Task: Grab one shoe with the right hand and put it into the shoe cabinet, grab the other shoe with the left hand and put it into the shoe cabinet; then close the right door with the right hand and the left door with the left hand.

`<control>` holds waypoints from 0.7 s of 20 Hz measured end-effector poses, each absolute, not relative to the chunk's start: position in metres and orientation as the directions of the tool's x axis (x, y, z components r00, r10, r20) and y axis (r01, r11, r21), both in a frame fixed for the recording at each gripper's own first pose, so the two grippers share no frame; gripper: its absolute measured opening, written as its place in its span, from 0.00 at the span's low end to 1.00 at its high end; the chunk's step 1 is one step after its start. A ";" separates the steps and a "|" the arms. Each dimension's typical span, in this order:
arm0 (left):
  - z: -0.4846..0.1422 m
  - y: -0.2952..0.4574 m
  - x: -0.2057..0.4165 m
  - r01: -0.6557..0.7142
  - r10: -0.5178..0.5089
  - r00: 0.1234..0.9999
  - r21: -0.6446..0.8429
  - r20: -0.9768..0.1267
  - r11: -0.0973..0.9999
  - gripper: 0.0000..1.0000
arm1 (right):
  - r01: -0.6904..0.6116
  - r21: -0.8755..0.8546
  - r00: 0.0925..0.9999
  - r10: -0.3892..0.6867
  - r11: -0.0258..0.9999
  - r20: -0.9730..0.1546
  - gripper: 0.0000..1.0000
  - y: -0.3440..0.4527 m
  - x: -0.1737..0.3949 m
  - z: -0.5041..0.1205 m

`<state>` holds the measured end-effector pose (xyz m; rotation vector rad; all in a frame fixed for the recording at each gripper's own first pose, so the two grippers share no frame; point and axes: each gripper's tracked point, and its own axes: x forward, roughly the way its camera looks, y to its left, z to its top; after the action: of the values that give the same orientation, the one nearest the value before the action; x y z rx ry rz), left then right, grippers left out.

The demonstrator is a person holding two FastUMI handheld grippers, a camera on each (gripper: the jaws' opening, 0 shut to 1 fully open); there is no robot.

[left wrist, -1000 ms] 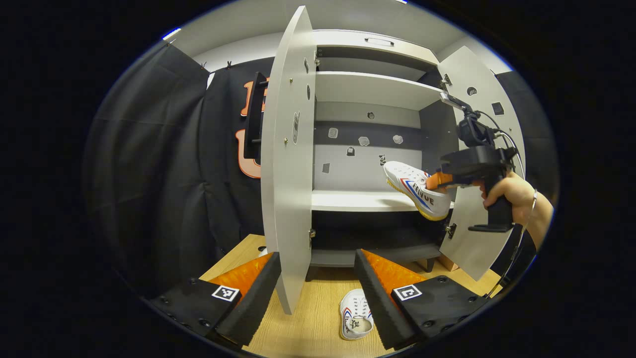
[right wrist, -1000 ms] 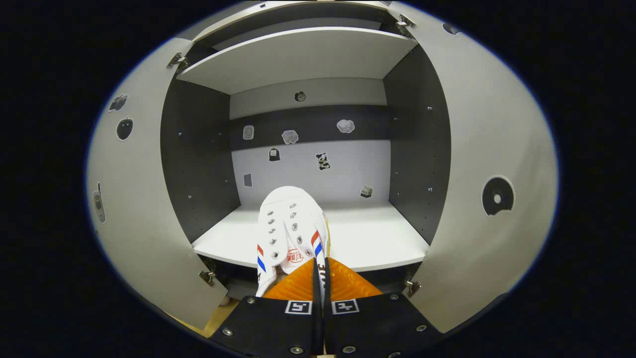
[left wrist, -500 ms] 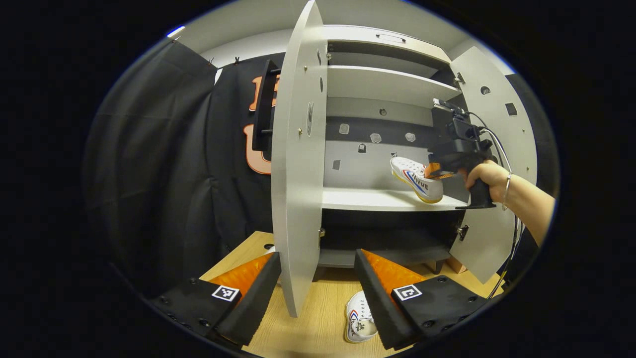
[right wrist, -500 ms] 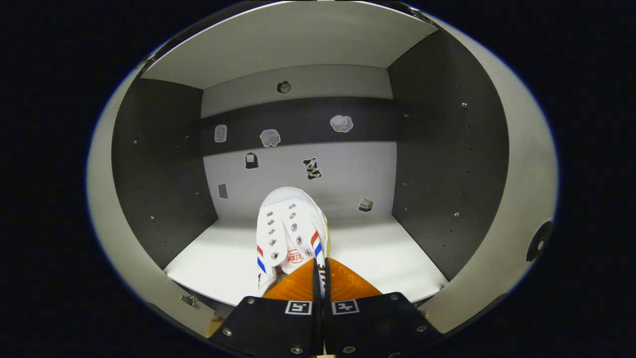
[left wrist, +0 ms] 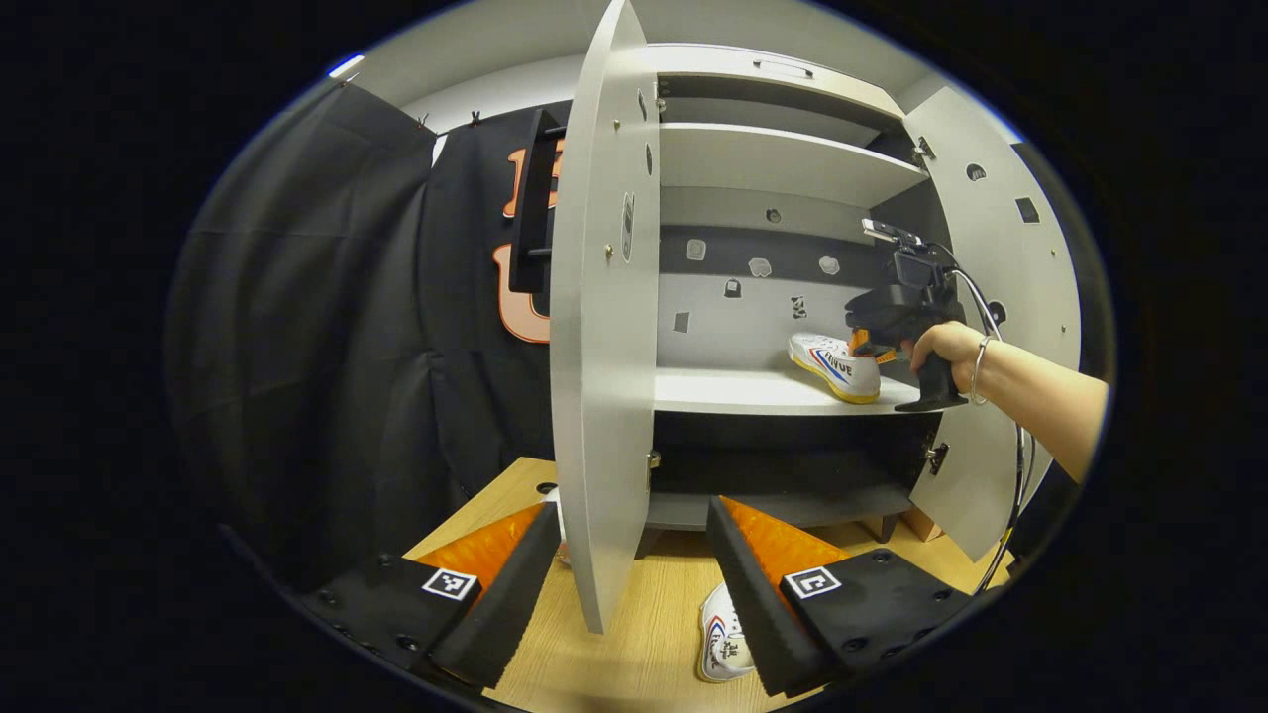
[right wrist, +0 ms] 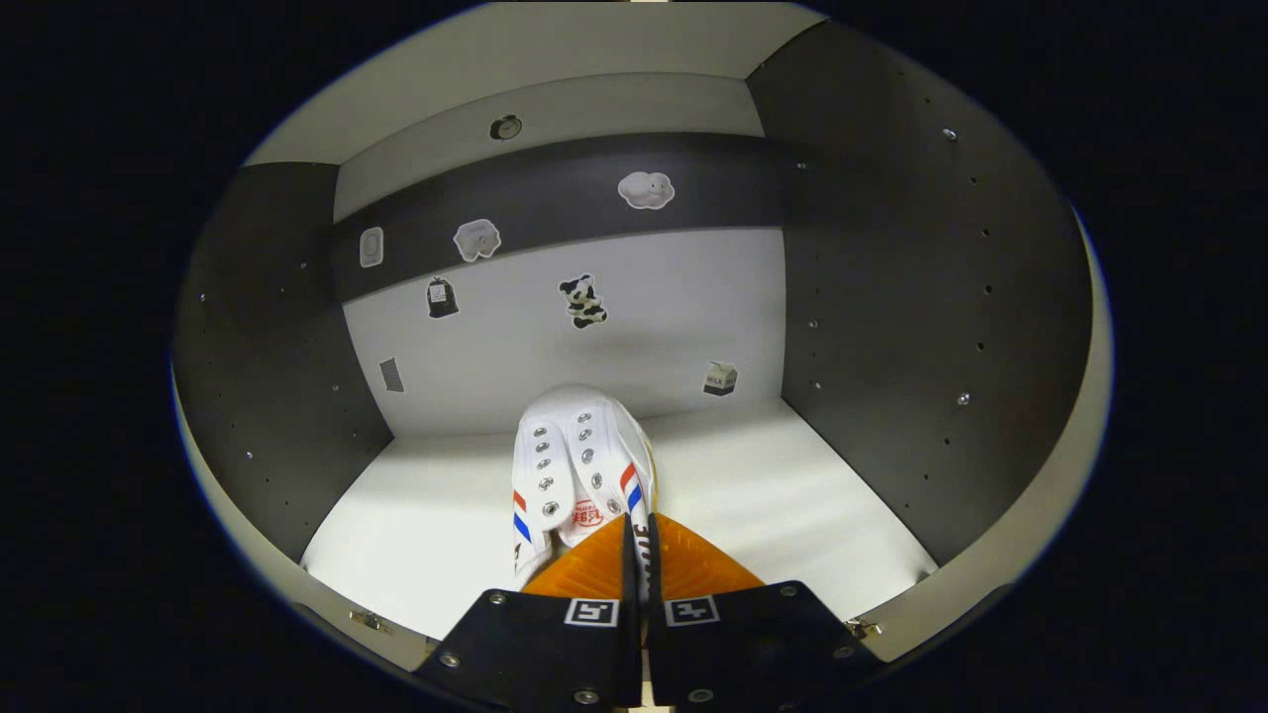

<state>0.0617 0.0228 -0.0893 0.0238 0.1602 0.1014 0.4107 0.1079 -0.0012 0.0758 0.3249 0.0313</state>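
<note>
Pale wood flooring (left wrist: 634,644) runs under the shoe cabinet (left wrist: 773,158) at the bottom of the left gripper view, black cloth hanging at the frame's left.

From the right hand-held gripper (right wrist: 634,555) outward: I have its orange fingers (right wrist: 594,569) clenched together on the collar of the first shoe (right wrist: 580,465) at lower centre of the right gripper view. The toe points at the back panel, and the sole looks to be at or just above the white shelf (right wrist: 773,495); I cannot tell whether it is touching. In the left gripper view the same shoe sits at centre right on that shelf, with the hand (left wrist: 946,347) behind it.

My left hand-held gripper (left wrist: 634,555) is released, its fingers spread at the bottom of its view. The left door (left wrist: 594,327) stands edge-on just beyond and between them. The second shoe (left wrist: 723,644) lies on the floor at bottom centre, partly behind one finger.

My worries from here:
- If I let go before the sole is flat, the shoe could tip or roll sideways.
- Pulling back with the collar snagged on a finger could drag it off the shelf's front edge.
- Reaching down with the left, I might knock the door edge or nudge the second shoe away.
</note>
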 end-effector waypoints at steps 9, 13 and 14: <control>-0.103 0.019 0.065 -0.090 0.089 0.980 0.006 -0.179 0.996 0.97 | -0.057 0.002 0.978 0.056 0.998 -0.202 0.29 0.108 0.379 0.033; -0.110 0.018 0.065 -0.095 0.099 0.978 0.035 -0.181 0.995 0.97 | -0.075 -0.028 0.986 0.070 0.997 -0.152 0.51 0.105 0.341 0.040; -0.112 0.016 0.065 -0.089 0.095 0.979 0.042 -0.182 0.995 0.97 | -0.081 -0.026 0.986 0.076 0.996 -0.145 0.59 0.105 0.331 0.040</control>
<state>0.0650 0.0163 -0.1119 0.0335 0.1844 0.0923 0.3308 0.1050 0.0402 -0.0318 0.1449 0.0789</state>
